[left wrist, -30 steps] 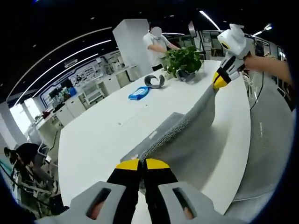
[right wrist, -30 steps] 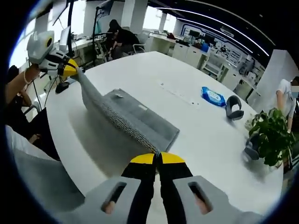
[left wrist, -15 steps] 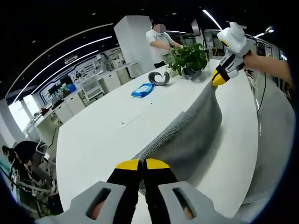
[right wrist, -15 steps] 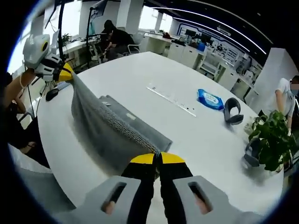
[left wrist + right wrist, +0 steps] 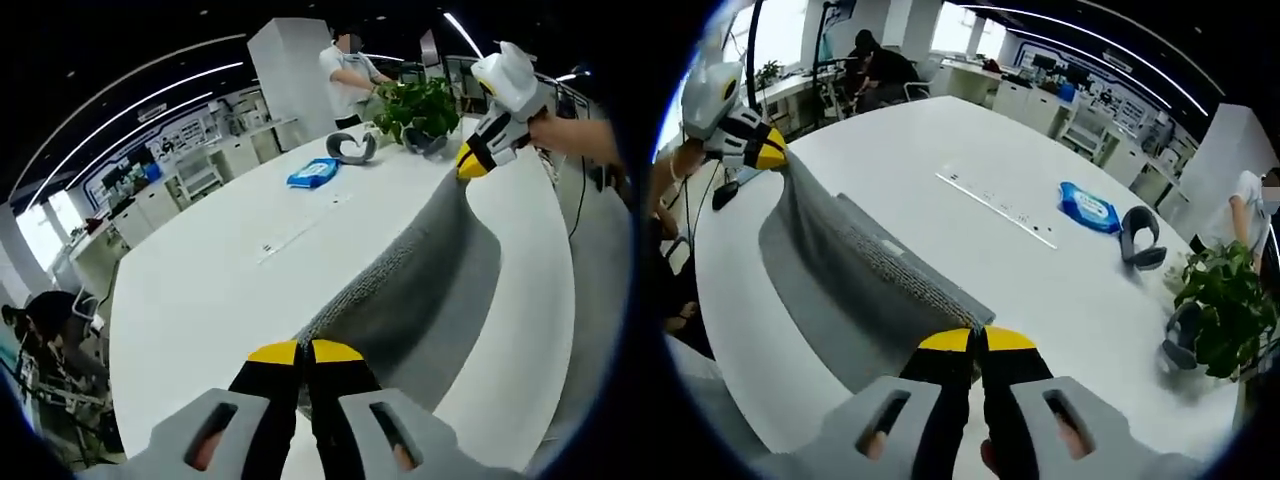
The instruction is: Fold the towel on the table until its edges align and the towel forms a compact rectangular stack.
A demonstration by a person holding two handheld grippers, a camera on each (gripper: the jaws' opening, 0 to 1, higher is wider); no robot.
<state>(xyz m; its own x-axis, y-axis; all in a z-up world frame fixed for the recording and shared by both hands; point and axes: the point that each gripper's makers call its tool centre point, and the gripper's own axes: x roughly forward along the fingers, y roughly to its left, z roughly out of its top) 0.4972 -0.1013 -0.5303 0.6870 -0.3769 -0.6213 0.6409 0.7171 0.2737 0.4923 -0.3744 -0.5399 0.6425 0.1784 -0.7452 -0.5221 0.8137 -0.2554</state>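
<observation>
An open office with a dark ceiling and light strips (image 5: 150, 85). A white pillar (image 5: 290, 70) stands behind white cabinets (image 5: 1035, 100); windows (image 5: 940, 25) glow.

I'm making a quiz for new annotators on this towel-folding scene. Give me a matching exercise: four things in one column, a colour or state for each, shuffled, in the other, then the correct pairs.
Things:
1. towel
2. packet
3. potted plant
4. right gripper

Colours or states:
A. green leaves
B. blue, lying flat on the table
C. grey, stretched between both grippers
D. jaws shut on a towel corner

Pairs: 1-C, 2-B, 3-A, 4-D
</observation>
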